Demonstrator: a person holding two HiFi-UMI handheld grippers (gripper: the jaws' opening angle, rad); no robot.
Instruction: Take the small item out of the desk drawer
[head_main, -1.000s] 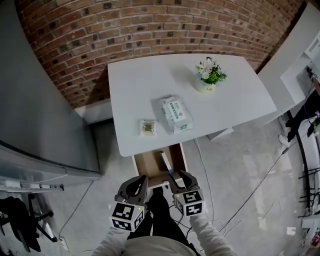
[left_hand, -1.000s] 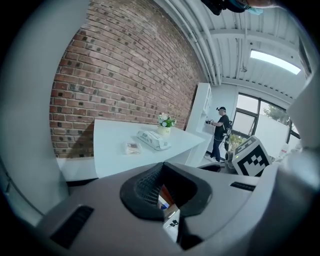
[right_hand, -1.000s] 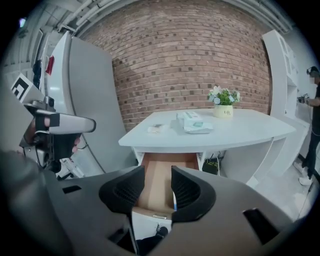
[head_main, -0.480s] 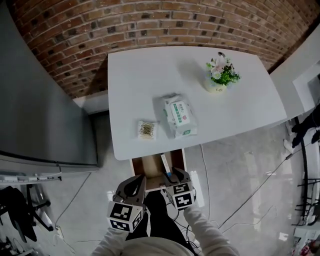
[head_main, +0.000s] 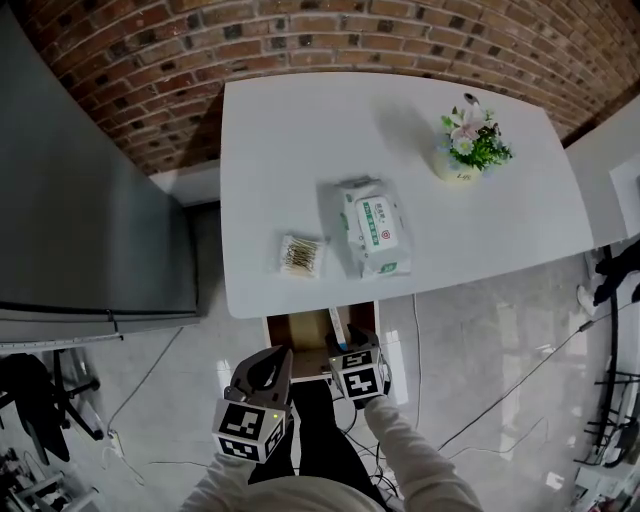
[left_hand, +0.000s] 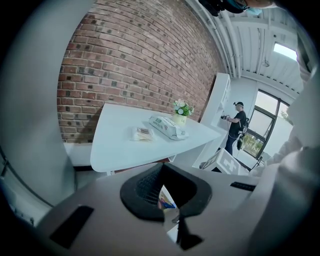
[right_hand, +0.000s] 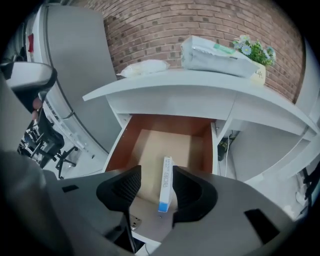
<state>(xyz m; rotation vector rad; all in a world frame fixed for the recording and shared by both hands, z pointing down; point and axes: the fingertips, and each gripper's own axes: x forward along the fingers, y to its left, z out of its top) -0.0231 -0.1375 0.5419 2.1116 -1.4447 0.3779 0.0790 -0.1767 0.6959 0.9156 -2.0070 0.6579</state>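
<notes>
Sleeve (head_main: 420, 460): pale, at the bottom edge, running up to the right gripper.
Left gripper (head_main: 268, 360): clenched, tips together, nothing held; hangs over the floor just short of the drawer (head_main: 298, 330), left of the other gripper.
Right gripper (right_hand: 156, 175): released, jaws just now opening wider; tilted steeply down over the drawer's front right part.
Between the right jaws: the box (right_hand: 165, 182), blue end nearest; left pad clearly apart from it, right pad just beside it, contact there not clear.
Box: small, slim, white with a blue end; inside the drawer, standing on a long edge, lengthwise along the right side, near the right wall.
Drawer: pulled out from under the desk's front edge; reddish-brown walls, pale floor, otherwise bare around the box.
Desk (head_main: 290, 150): white top, straight above the drawer.
Packet (head_main: 300, 256): small, clear, with thin sticks inside; flat near the desk's front edge, above the drawer's left half.
Wipes (head_main: 372, 228): white pack with a green label, flat at mid desk, just right of the packet and apart from it.
Flowers (head_main: 470, 145): small pale pot with green leaves and light blooms, far right part of the desk, well apart from the wipes.
Cabinet (head_main: 90, 200): grey, tall, left of the desk.
Wall (head_main: 330, 40): red brick, behind the desk.
</notes>
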